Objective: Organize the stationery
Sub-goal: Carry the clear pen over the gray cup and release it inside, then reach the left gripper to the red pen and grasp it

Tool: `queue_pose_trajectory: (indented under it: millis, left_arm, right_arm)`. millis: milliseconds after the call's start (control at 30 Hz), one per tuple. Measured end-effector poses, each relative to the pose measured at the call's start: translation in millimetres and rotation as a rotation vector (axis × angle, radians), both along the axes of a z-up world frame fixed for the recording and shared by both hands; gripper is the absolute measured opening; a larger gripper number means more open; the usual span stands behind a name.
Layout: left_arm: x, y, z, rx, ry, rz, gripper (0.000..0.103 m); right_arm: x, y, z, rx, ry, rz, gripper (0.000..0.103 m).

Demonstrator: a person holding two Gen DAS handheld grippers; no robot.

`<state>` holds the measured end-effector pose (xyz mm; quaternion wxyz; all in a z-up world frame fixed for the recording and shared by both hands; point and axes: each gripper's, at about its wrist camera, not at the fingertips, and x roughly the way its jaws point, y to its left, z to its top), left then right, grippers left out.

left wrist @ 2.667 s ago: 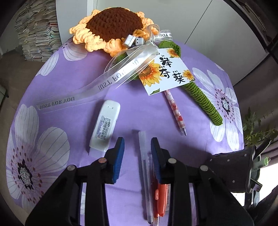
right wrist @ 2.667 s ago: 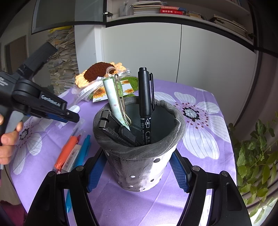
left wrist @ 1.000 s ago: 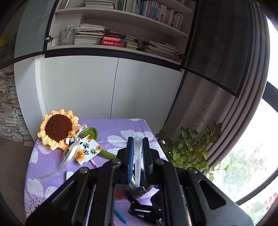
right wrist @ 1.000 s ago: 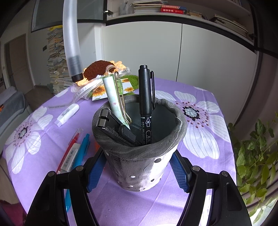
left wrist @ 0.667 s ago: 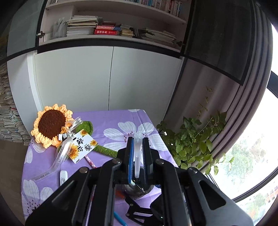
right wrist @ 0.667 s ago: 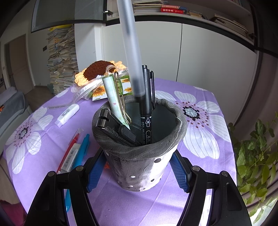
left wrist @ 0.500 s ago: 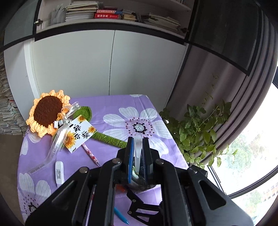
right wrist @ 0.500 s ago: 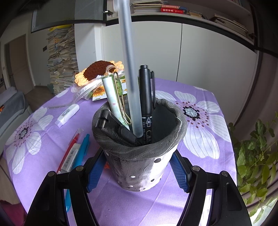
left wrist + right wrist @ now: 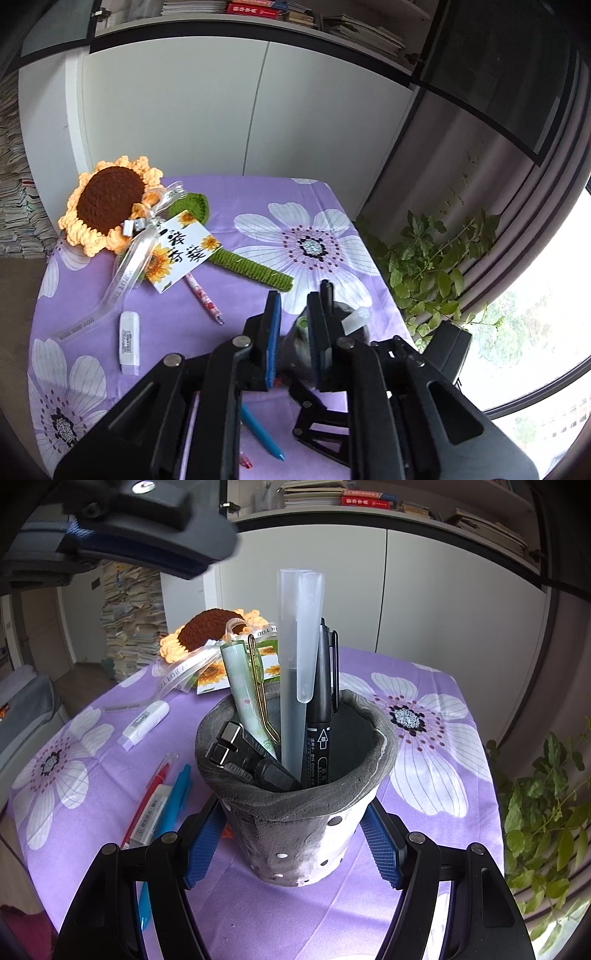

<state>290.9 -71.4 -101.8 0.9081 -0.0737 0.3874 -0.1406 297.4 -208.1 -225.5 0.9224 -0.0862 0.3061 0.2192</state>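
Left wrist view: the left tool (image 9: 293, 325) hovers above the grey pen pot (image 9: 301, 341), its blue-padded jaws parted with nothing between them, which I read as a release pose. On the purple floral worktop (image 9: 236, 295), a white correction-tape case (image 9: 129, 338) lies at 9 o'clock of the tool, a patterned pen (image 9: 205, 299) at 10 o'clock, partly under the crocheted sunflower's card (image 9: 181, 251), and a blue pen (image 9: 260, 434) at 6 o'clock. These loose pieces look like the remaining work.

Right wrist view: the right tool (image 9: 293, 843) has its jaws spread wide against both sides of the pen pot (image 9: 295, 834), apparently steadying it so that drops do not tip it. Inside, a frosted translucent pen (image 9: 297, 672) stands upright at centre, touching a black marker (image 9: 321, 716) at its 3 o'clock; a pale green pen with a gold clip (image 9: 249, 698) leans toward 11 o'clock, and black clips (image 9: 245, 757) rest at the rim. A red pen (image 9: 149, 797) lies on the worktop at 9 o'clock of the pot.
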Motion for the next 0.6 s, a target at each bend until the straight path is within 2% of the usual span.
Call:
queue_pose_trajectory:
  millis: [33, 100, 300, 367, 500, 600]
  left_arm:
    - [-1, 6, -3, 0.010, 0.007, 0.021, 0.037]
    - [-3, 20, -15, 0.031, 0.040, 0.077, 0.052]
    - [7, 56, -72, 0.053, 0.228, 0.213, 0.050]
    - [12, 62, -89, 0.046, 0.282, 0.228, 0.049]
    - [25, 62, -112, 0.065, 0.346, 0.249, 0.044]
    - [34, 64, -123, 0.070, 0.376, 0.276, 0.033]
  right_arm:
    - [0, 0, 0, 0.000, 0.000, 0.000, 0.072]
    - [0, 0, 0, 0.000, 0.000, 0.000, 0.072]
    - [0, 0, 0, -0.001, 0.000, 0.000, 0.072]
    - [-1, 1, 0, -0.004, -0.001, -0.001, 0.072]
    - [-3, 1, -1, -0.010, -0.003, -0.003, 0.072]
    - [-3, 1, -1, -0.010, -0.003, -0.003, 0.072]
